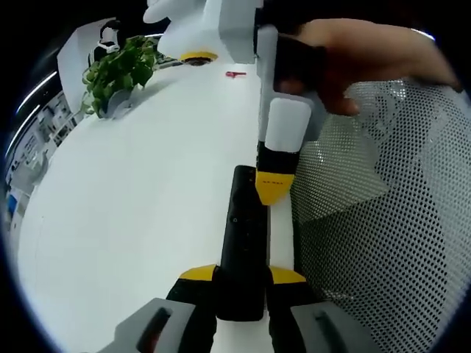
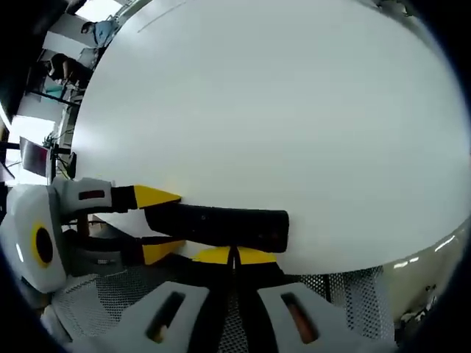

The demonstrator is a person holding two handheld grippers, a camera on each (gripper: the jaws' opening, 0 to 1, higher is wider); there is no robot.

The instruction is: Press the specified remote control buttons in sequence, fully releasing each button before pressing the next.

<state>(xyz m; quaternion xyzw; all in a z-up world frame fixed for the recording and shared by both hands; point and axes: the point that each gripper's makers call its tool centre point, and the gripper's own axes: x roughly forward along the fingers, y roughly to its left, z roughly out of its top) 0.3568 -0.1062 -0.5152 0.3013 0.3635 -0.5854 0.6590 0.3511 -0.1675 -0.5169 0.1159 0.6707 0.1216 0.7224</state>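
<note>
Left tongs (image 1: 241, 278) clamping black remote (image 1: 243, 235), buttons indistinct, right tongs (image 1: 274, 186) touching.

Worktop (image 1: 132, 206): broad bare white surface, open passage. Far edge: potted plant (image 1: 118, 73), small red item (image 1: 237, 74). Beside the worktop edge: mesh chair (image 1: 390, 213), an obstacle there.

Black slim remote control (image 1: 243, 243) (image 2: 221, 225), lying flat at white table edge, clamped at near end.
</note>
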